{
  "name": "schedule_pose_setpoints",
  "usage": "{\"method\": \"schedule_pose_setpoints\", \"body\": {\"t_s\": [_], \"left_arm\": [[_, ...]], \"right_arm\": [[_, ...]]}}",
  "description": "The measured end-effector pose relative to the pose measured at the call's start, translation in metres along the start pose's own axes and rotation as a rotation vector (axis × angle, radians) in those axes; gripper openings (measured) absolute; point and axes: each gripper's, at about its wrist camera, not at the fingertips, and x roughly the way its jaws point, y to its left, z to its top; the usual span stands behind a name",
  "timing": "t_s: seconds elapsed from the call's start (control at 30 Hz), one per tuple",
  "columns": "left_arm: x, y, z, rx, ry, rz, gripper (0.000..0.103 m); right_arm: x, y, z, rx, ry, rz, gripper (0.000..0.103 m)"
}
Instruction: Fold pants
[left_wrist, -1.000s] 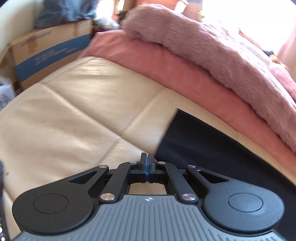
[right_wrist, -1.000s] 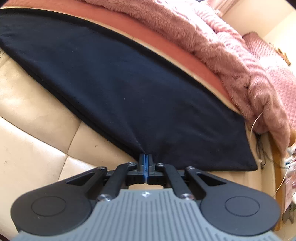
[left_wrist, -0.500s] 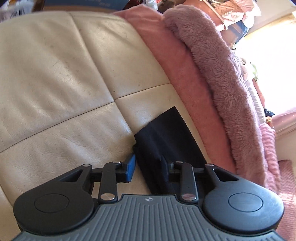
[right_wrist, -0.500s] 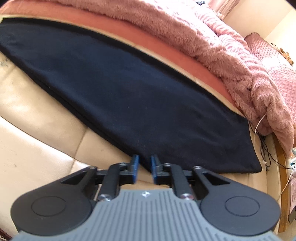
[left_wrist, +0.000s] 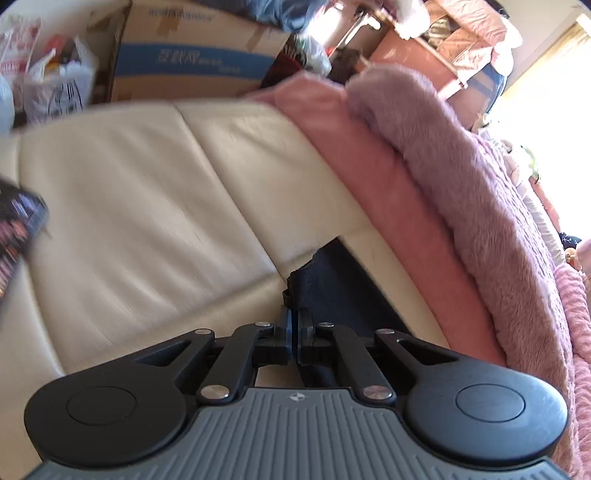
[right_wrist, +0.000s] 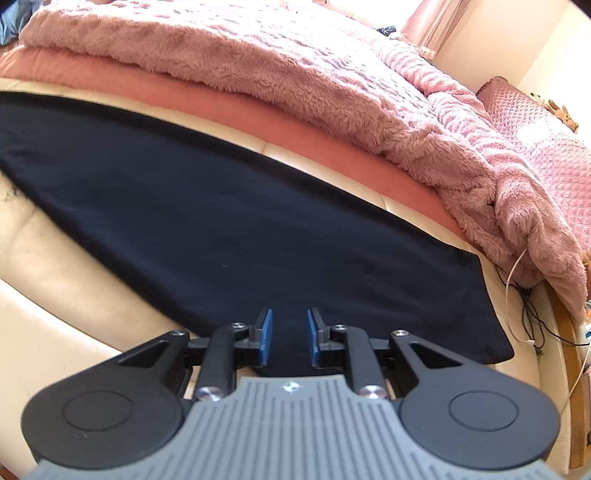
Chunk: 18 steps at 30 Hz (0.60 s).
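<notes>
- Since half a second ago, left tongs (left_wrist: 294, 334) have gone from spread to pressed together on a bunched edge of the black pants (right_wrist: 236, 229), while right tongs (right_wrist: 289, 338) have spread wider from a narrow gap.
- Left tongs pinch dark cloth that rises between the blue pads toward 12 o'clock; whether every layer is caught cannot be told.
- Right tongs stand parted over the near hem, with nothing between the pads.
- Outward from the right tongs, the pants lie flat and long across the cream leather cushion (left_wrist: 140, 206), running from 9 o'clock to 3 o'clock, beside the pink blanket (right_wrist: 332, 85) at 12 o'clock.
- Judged step: taking hold of two points on the garment before the lengthwise fold; one end is gripped, the other is not.
- Next move likely calls for lowering the right tongs onto the hem, closing on all layers, then lifting both ends evenly so the cloth does not skew.
- A cardboard box (left_wrist: 192, 59) sits well apart at 11 o'clock in the left view.
</notes>
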Motion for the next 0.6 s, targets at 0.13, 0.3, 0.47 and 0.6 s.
{"method": "schedule_pose_setpoints", "body": {"t_s": [0.13,0.3,0.47,0.6], "left_arm": [[-0.039,-0.016,0.005,0.133,-0.079,-0.052,0.002],[-0.085,-0.081,-0.020,0.363,-0.184,-0.164,0.002],[-0.105,-0.157,-0.074,0.624,-0.251,-0.240,0.002],[-0.107,-0.207,-0.129,0.790,-0.240,-0.316,0.002]], "right_arm": [[0.001,0.007,0.006,0.014,-0.016,0.042,0.013],[-0.005,0.024,0.018,0.015,-0.062,0.103,0.013],[-0.013,0.025,0.022,0.037,-0.101,0.135,0.013],[-0.017,0.020,0.020,0.078,-0.108,0.155,0.013]]}}
